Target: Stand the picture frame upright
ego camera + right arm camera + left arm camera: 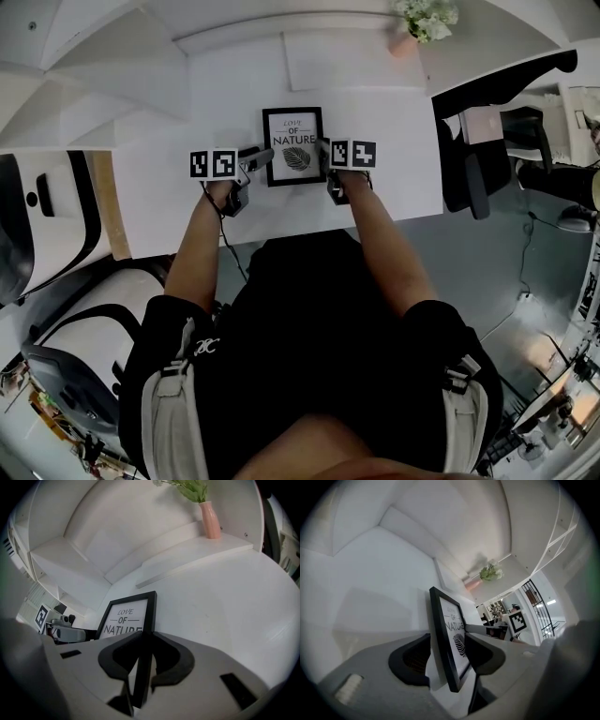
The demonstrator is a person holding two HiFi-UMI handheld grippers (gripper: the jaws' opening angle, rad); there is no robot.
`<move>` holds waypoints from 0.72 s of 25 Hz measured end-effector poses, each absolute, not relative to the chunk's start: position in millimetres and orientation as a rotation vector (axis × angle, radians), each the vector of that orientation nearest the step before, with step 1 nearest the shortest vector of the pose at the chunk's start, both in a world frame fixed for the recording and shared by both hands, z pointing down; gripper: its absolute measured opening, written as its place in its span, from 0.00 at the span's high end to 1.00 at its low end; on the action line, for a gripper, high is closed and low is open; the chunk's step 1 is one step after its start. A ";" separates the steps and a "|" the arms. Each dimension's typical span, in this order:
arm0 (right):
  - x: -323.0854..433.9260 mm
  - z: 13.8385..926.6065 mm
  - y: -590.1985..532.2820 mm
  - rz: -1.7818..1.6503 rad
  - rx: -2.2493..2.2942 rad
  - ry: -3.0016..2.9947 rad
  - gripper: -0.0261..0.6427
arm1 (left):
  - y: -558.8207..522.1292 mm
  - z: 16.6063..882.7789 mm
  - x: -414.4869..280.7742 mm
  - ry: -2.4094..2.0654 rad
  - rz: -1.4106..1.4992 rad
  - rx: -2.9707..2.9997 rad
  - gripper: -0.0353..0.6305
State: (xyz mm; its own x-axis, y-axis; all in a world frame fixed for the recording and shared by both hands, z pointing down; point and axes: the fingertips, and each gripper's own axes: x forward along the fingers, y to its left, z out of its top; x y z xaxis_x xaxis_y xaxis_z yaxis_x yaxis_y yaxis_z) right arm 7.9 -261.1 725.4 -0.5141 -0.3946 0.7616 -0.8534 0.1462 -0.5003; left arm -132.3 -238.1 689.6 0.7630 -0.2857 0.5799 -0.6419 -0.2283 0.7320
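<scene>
**Frame gripped on one side only, 2nd grip not yet on**
Your right tongs (pixel 144 641) pinch the picture frame (pixel 293 145) by its right edge. It sits mid-surface (pixel 375 112), btw both tools. Left tongs (pixel 447 644) are spread, straddling the left edge w/o pressing. Step looks like: secure both sides, then tip it up. Next needs the left pads closing squarely, no twist. Rear prop is hidden, and you can't tell if the bottom edge touches the surface.

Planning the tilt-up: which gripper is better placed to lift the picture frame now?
Right. The right gripper is clamped on one edge of the picture frame; the left gripper only straddles the opposite edge, jaws apart.
</scene>
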 end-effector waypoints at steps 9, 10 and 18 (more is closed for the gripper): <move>9.3 724.6 -261.2 1.354 1.175 -1.993 0.85 | -240.7 699.6 -122.3 -0.768 0.375 1.773 0.72; 9.6 724.7 -261.5 1.359 1.172 -1.995 0.85 | -240.3 700.6 -121.8 -0.767 0.370 1.765 0.74; 9.1 723.7 -261.2 1.369 1.156 -2.005 0.85 | -237.4 706.1 -118.1 -0.818 0.391 1.726 0.79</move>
State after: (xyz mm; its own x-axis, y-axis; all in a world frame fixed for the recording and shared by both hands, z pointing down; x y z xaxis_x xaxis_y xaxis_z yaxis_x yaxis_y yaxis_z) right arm 9.1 -261.2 723.7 -0.5484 -0.3863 0.7416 -0.8313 0.1565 -0.5333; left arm -118.1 -237.4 706.1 0.7038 -0.3222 0.6332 -0.6952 -0.1291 0.7071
